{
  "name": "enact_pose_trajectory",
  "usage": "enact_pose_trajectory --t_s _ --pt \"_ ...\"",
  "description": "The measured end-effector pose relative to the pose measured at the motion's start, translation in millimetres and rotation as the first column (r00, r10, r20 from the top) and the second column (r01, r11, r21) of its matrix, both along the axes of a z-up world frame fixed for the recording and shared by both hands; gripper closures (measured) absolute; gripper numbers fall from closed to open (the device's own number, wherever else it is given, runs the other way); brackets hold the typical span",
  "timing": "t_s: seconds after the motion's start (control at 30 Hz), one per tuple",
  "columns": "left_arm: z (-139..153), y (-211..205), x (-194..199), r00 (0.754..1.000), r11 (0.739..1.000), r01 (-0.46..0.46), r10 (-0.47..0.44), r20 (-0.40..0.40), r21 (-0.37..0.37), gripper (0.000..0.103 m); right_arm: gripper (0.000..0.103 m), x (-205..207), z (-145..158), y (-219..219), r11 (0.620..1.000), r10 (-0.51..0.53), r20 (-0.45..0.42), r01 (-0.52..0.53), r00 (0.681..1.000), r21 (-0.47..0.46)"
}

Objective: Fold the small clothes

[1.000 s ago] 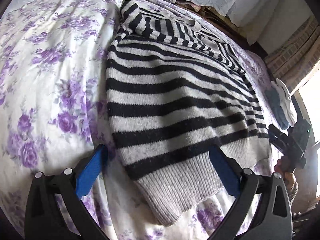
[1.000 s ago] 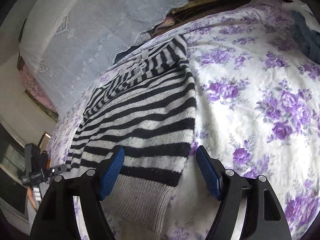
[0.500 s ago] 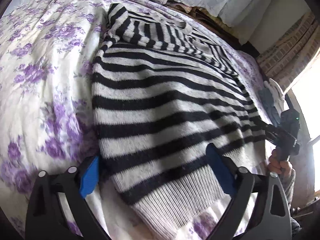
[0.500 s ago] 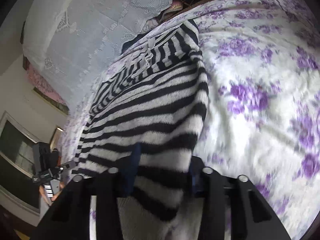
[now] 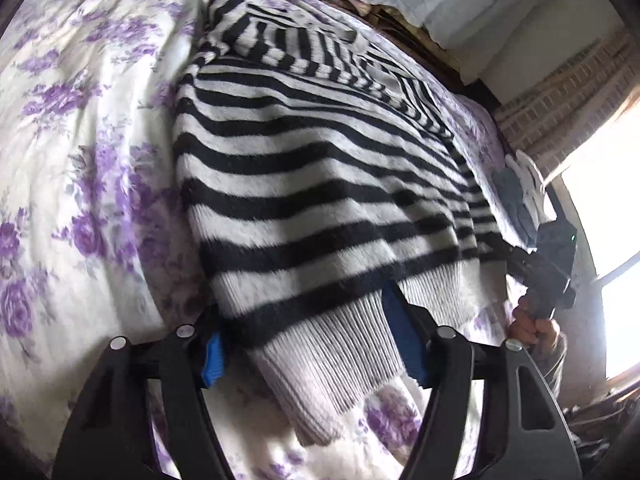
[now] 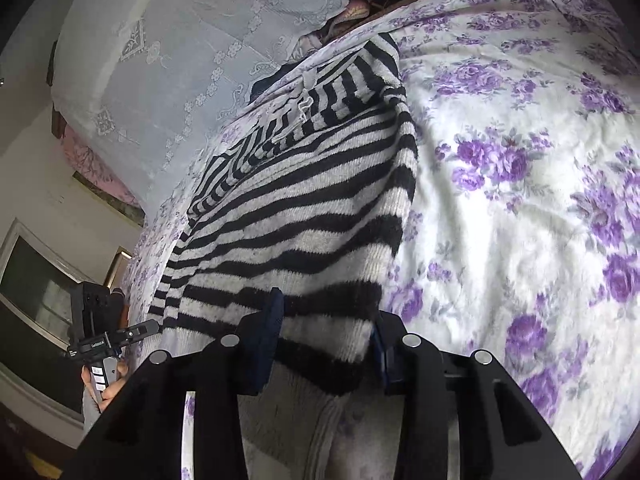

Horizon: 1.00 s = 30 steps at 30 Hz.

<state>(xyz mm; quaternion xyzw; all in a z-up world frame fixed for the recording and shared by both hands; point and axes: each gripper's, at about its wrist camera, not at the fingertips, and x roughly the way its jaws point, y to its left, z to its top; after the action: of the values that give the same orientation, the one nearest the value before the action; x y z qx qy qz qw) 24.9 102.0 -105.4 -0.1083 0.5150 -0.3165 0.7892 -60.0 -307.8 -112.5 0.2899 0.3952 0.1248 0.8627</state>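
Note:
A black-and-white striped knit sweater (image 5: 320,160) lies on the floral bedsheet (image 5: 80,140), ribbed grey hem toward me. My left gripper (image 5: 308,340) straddles the hem's left corner, its blue pads closing in on the knit with fabric bunched between them. In the right wrist view the sweater (image 6: 304,220) runs up the bed and my right gripper (image 6: 328,328) is closed on the hem's right corner, the knit pinched and lifted between its fingers. Each gripper shows in the other's view, the right gripper (image 5: 552,268) at the far right and the left gripper (image 6: 104,332) at the far left.
A white lace cover (image 6: 192,60) drapes the headboard end. A small pile of blue and white clothes (image 5: 520,196) lies at the bed's right edge by a bright window. The purple-flowered sheet (image 6: 520,200) spreads to the right of the sweater.
Both grippers moved forward onto the sweater's hem and narrowed from wide open. The right one has pinched the right corner; the left one's pads have closed in on the left corner.

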Motion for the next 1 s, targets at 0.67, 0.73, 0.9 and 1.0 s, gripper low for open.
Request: enact_pose_trajectory --t_s 0.67,0.73,0.9,1.0 --pt "-7 1 6 0.999 0.999 -0.034 0.034 -0.028 0.023 0.08 0.085 -4 -3 10 0.998 0.065 -0.026 -0.065 0.998 -0.015" --pt "-5 -2 -1 1.0 1.0 -0.009 0.009 -0.016 0.03 0.075 0.085 -11 -3 14 0.997 0.079 -0.021 -0.08 0.997 -0.02" --pt "-6 -3 4 1.0 1.0 -0.003 0.003 -0.025 0.018 0.077 0.088 -9 -4 15 0.997 0.077 -0.025 -0.078 0.997 -0.016" --pt "-7 3 6 0.999 1.0 -0.027 0.027 -0.038 -0.007 0.094 0.094 -14 2 17 0.997 0.062 0.014 -0.061 0.998 -0.042"
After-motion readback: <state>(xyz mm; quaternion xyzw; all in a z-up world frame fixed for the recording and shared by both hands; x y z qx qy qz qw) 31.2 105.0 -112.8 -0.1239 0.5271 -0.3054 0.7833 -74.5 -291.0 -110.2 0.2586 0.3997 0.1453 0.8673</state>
